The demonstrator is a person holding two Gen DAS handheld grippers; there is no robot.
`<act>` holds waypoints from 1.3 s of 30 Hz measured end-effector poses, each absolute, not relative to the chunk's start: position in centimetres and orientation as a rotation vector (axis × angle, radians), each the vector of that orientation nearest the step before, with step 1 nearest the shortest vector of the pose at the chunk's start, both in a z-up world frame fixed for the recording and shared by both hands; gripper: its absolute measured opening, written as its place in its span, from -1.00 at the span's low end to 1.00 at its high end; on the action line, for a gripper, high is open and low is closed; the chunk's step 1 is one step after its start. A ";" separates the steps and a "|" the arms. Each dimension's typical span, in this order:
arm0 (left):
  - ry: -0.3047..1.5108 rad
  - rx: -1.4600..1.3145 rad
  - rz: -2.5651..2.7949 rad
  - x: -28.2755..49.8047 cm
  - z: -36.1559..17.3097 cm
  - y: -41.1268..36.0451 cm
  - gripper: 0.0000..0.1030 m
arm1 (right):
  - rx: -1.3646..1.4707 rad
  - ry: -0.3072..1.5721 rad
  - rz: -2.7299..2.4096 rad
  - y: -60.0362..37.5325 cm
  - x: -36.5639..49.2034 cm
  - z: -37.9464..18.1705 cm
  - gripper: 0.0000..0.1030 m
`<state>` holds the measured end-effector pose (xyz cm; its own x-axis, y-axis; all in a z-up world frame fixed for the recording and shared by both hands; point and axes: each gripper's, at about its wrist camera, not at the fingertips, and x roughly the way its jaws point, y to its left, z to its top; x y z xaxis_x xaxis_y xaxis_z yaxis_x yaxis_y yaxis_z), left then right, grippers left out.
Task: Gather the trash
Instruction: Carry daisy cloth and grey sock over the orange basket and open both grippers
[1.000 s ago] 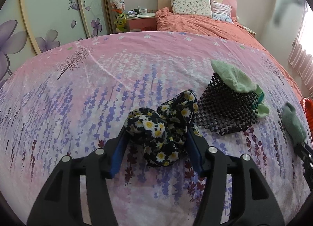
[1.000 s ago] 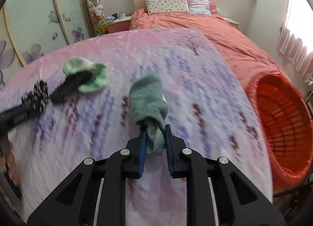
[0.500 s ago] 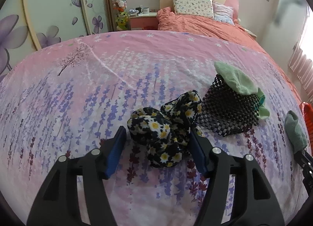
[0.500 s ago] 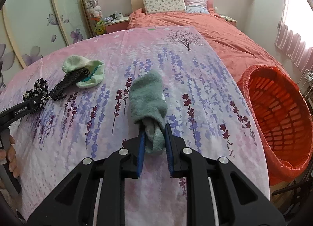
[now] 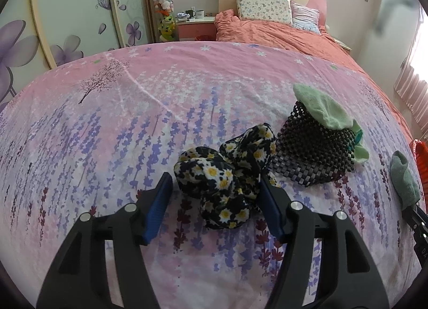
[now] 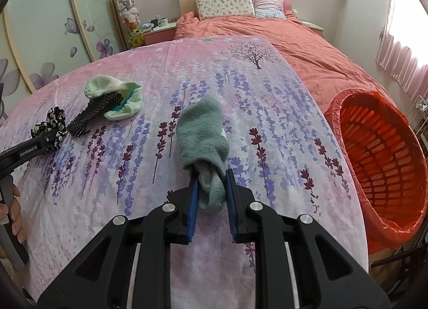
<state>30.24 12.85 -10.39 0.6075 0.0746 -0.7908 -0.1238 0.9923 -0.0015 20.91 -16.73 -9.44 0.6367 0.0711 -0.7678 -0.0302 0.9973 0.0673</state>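
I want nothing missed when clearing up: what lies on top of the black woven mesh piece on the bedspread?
A pale green sock lies over the far end of the black woven mesh piece, with teal showing at its opening. Whatever the mesh hides beneath itself cannot be seen.

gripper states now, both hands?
Left gripper: open, jaws just widened, floral cloth loose between them.
Right gripper: shut on grey-green sock.

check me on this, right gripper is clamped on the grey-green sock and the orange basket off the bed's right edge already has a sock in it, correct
Not quite. The right gripper is indeed shut on the grey-green sock, but the orange basket off the bed's right edge holds no sock: the right wrist view shows only its bare slotted wall and red liner inside.
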 end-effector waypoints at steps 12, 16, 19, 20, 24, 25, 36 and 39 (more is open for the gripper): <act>0.882 -0.051 0.045 29.7 -9.9 13.0 -0.36 | 0.032 0.875 0.091 -16.6 20.6 -9.4 -0.70; 0.863 -0.041 0.023 28.7 -9.2 12.7 -0.55 | 0.085 0.840 0.146 -17.2 19.3 -8.3 -0.76; 0.841 -0.044 0.018 27.6 -8.1 12.8 -0.59 | 0.099 0.798 0.161 -17.7 18.3 -7.2 -0.76; 0.832 -0.041 0.014 27.2 -7.7 12.7 -0.59 | 0.106 0.783 0.165 -18.0 18.0 -6.7 -0.77; 0.801 -0.034 -0.018 25.5 -5.7 11.9 -0.59 | 0.123 0.735 0.166 -18.7 16.8 -5.2 -0.77; 0.794 -0.036 -0.030 25.2 -5.2 11.4 -0.59 | 0.127 0.722 0.165 -19.0 16.6 -4.8 -0.77; 0.711 -0.001 -0.235 22.3 -0.1 2.2 -0.59 | 0.187 0.602 0.098 -23.2 14.0 -1.2 -0.77; 0.698 0.011 -0.309 21.8 0.8 -1.5 -0.59 | 0.202 0.572 0.059 -25.1 13.4 -0.4 -0.77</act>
